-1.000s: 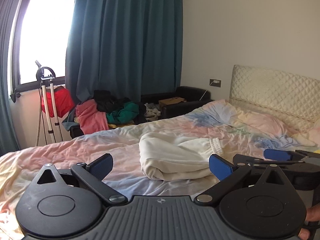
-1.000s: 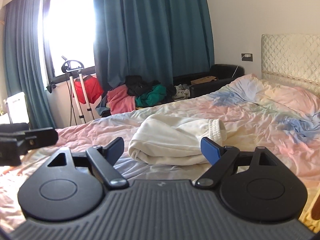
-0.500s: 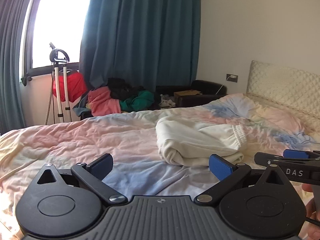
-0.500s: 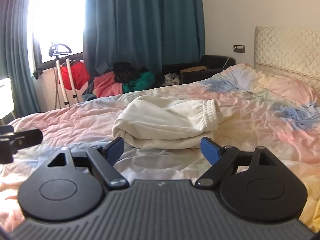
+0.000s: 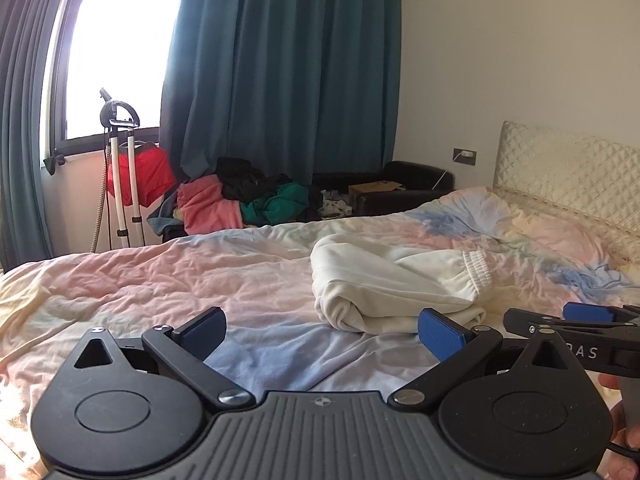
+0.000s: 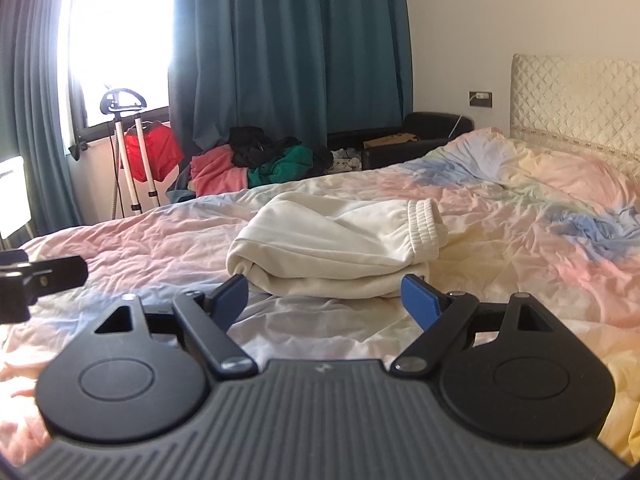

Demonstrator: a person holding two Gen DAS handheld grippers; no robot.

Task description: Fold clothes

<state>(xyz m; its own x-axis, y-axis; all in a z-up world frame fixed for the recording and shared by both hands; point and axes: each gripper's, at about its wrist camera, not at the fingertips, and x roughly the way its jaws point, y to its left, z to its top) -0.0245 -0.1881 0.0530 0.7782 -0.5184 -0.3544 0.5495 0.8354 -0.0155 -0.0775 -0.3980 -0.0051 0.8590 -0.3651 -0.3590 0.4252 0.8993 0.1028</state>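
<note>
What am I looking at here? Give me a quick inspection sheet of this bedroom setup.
Surface: bed with a rumpled pastel sheet.
Job's things: cream garment, folded, elastic cuff to the right.
Clutter: heap of clothes beyond the bed; red garment on a white stand.
Grippers: left gripper and right gripper both open, empty, short of the garment.
Cables: white lead at the wall socket.
Surroundings: teal curtains, bright window, quilted headboard.

Daylight floods through the window (image 5: 116, 40) far beyond the tongs, up left, blown out white with glare; edges bow, corners darken, focus sharp.
</note>
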